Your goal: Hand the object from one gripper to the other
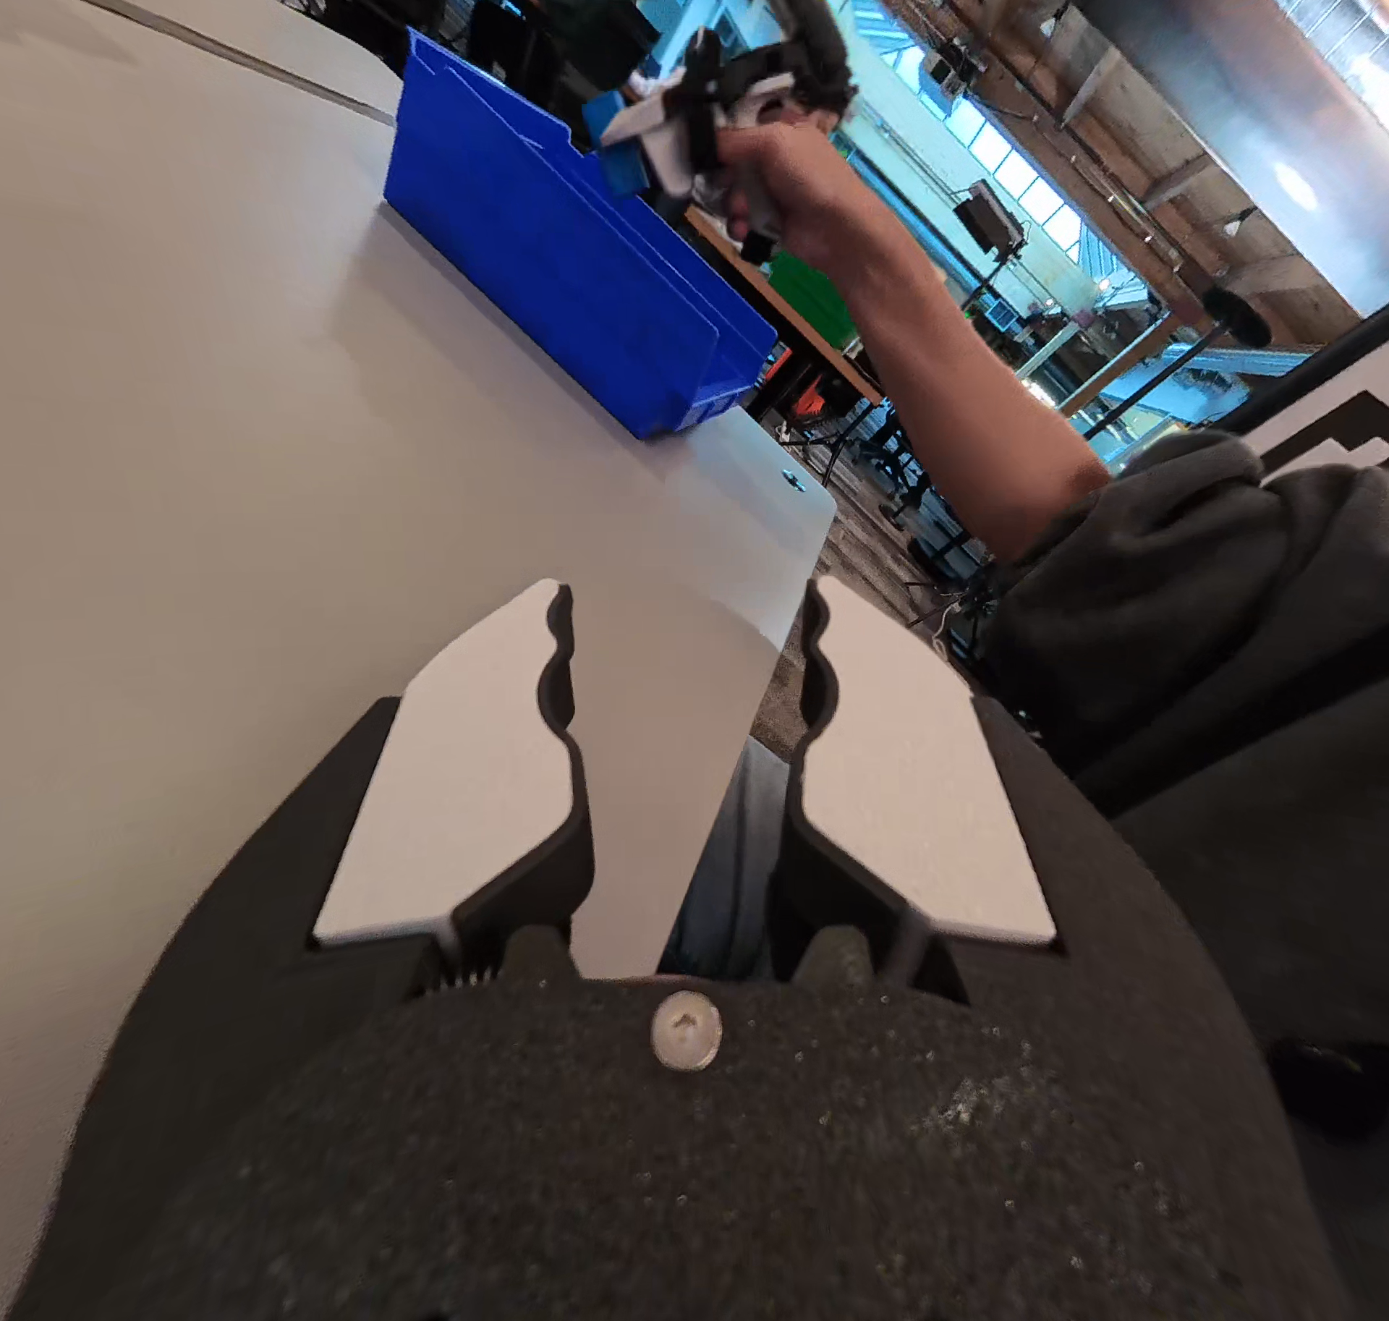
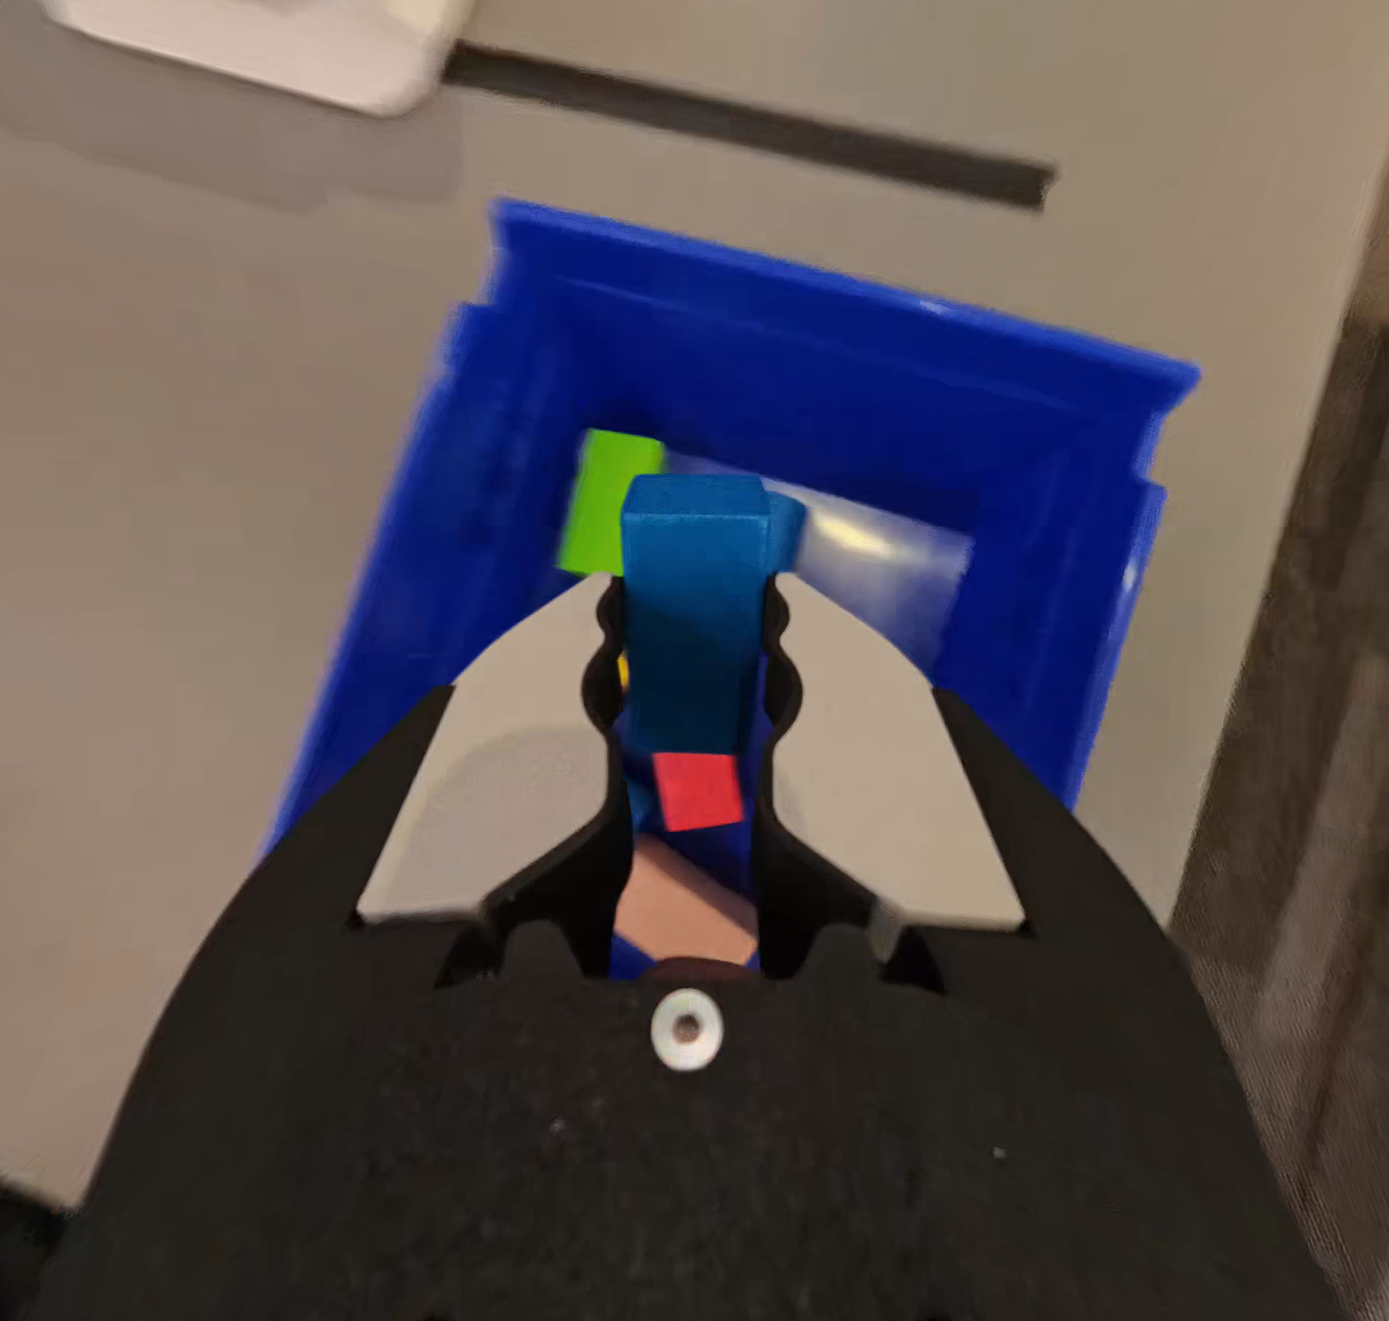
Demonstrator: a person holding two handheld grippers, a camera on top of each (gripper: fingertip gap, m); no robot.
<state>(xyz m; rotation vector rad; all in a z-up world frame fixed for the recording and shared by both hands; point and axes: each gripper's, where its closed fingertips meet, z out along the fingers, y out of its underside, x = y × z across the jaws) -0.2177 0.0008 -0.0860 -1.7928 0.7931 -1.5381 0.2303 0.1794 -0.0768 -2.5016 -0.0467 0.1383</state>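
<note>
Right gripper (image 2: 691, 586) pinching blue block (image 2: 691, 608) above blue bin (image 2: 827, 323).
Left gripper (image 1: 688, 608) spread, well apart; early release risks dropping block into bin.

The left hand-held gripper (image 1: 685, 612), black-bodied with pale flat fingers (image 1: 481, 744) and wavy dark inner pads, is held low and tilted, its jaws parted with nothing between them. The right hand-held gripper (image 2: 691, 586) points steeply downward, its jaws closed on a blue rectangular block (image 2: 691, 608). In the left wrist view it is gripped by a bare hand (image 1: 782, 187) on an outstretched forearm with a grey sleeve (image 1: 1172, 571) pushed up.
</note>
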